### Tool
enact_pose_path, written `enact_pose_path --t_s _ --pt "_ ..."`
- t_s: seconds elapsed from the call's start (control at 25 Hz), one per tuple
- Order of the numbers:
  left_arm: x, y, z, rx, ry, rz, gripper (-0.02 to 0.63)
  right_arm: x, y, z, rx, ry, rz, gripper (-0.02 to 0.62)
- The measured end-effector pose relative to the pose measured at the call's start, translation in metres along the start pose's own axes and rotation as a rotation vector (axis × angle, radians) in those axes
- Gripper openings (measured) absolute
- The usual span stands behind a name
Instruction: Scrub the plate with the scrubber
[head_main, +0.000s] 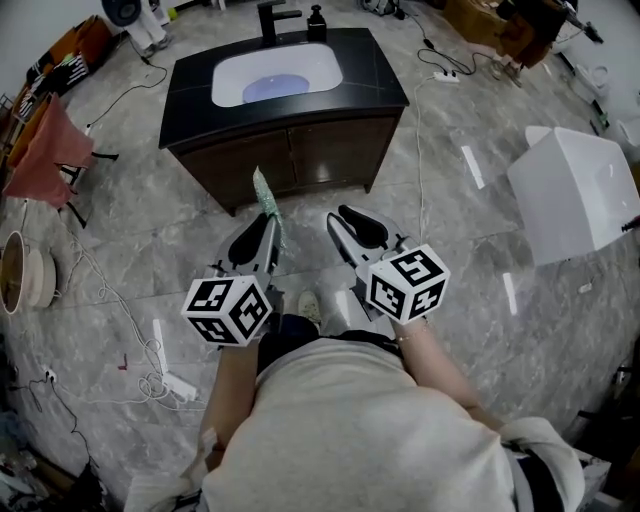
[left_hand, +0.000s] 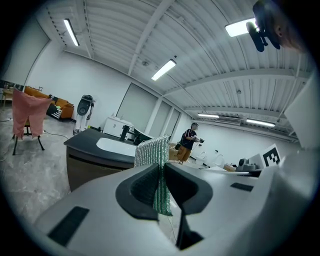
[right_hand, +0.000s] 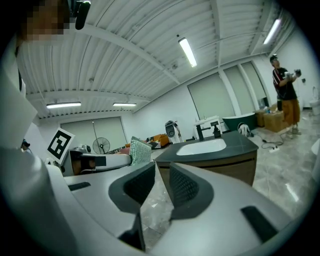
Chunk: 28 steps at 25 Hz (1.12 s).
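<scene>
**Scrubber held ready, plate not yet reached**

The scrubber (left_hand: 152, 152), a thin green mesh pad, was pinched upright near its lower edge by the pads of the left gripper (left_hand: 161, 172), and most of it stood free above them. It was judged light, soft and floppy, so a hold nearer its middle would be wanted for firm rubbing. The jaws of the right gripper (right_hand: 162, 172) were set slightly apart with nothing between them. A pale blue round shape, taken to be the plate (head_main: 276, 90), lay in the sink (head_main: 225, 75) ahead. It was judged stiff, breakable and slippery when wet, and best steadied at its rim.
</scene>
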<state>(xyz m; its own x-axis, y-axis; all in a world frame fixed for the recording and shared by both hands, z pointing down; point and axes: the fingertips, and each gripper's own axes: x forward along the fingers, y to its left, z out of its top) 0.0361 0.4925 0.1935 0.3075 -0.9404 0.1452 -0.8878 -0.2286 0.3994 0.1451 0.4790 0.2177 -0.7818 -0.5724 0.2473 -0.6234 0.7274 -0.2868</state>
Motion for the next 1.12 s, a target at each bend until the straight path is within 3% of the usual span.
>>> enact_pose_path --t_s 0.2,0.6,1.12 --pt "0.029 0.037 0.020 -0.004 0.008 -0.020 0.058 0.043 -0.010 0.014 0.011 -0.006 -0.031 0.083" --pt "0.057 0.062 0.011 -0.034 0.062 -0.047 0.058 0.071 -0.036 0.009 0.048 0.043 -0.098 0.084" --pt "0.112 0.112 0.017 -0.071 0.078 0.027 0.058 0.135 -0.086 0.022 0.055 0.098 -0.055 0.089"
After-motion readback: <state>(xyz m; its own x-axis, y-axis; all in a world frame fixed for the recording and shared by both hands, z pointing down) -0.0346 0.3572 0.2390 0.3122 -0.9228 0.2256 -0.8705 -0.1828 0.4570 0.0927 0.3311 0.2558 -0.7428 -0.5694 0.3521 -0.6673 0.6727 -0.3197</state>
